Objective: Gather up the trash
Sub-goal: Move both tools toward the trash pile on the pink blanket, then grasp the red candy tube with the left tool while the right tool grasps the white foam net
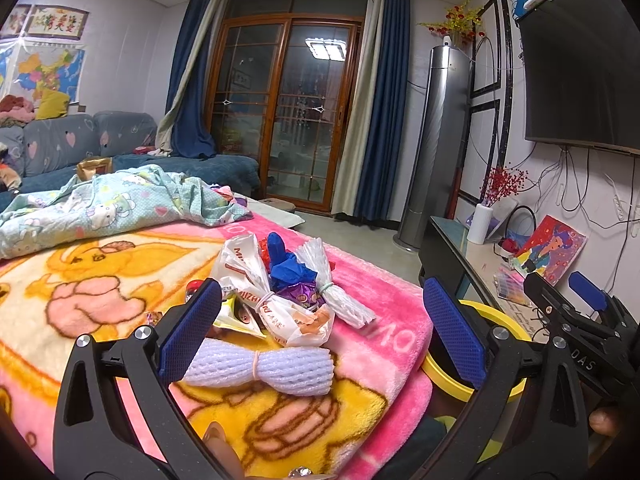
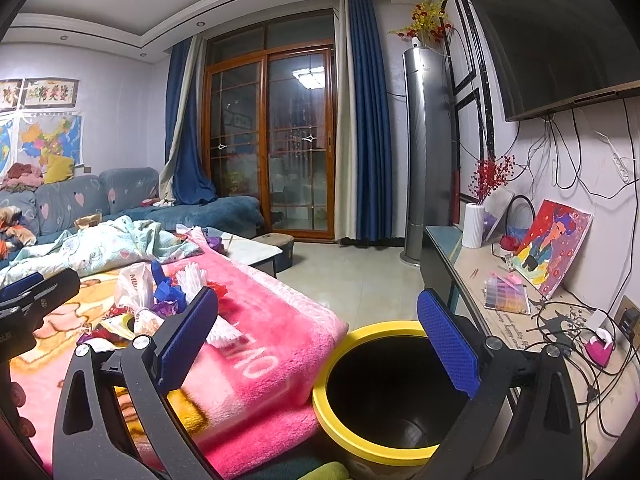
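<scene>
In the middle of the left wrist frame, a heap of trash [image 1: 280, 292] sits on a pink and yellow cartoon blanket [image 1: 100, 280]: a white foam net sleeve [image 1: 260, 366] pinched at its waist by a band, lowest and nearest the camera; a crumpled white wrapper with red lettering [image 1: 256, 280] above it; a blue scrap [image 1: 286, 264] and a shiny purple wrapper [image 1: 302, 294] at centre; a second white ribbed foam bundle [image 1: 336, 284] tied by a band on the right of the heap. Left gripper [image 1: 320, 328] jaws spread wide, nothing between them, blue pads framing the heap; left pad [image 1: 190, 328] overlaps the net sleeve's left end, contact cannot be told. Right gripper [image 2: 318, 344] also wide apart and empty, in the lower half of the right wrist frame, over a yellow-rimmed bin [image 2: 360, 428] with a dark inside, standing just beside the blanket's edge at bottom centre. In that view the trash shows at middle left, partly behind the left pad. Bin rim also peeks at lower right of the left wrist frame. Light blue printed quilt [image 1: 112, 204] lies bunched at upper left of the blanket.
</scene>
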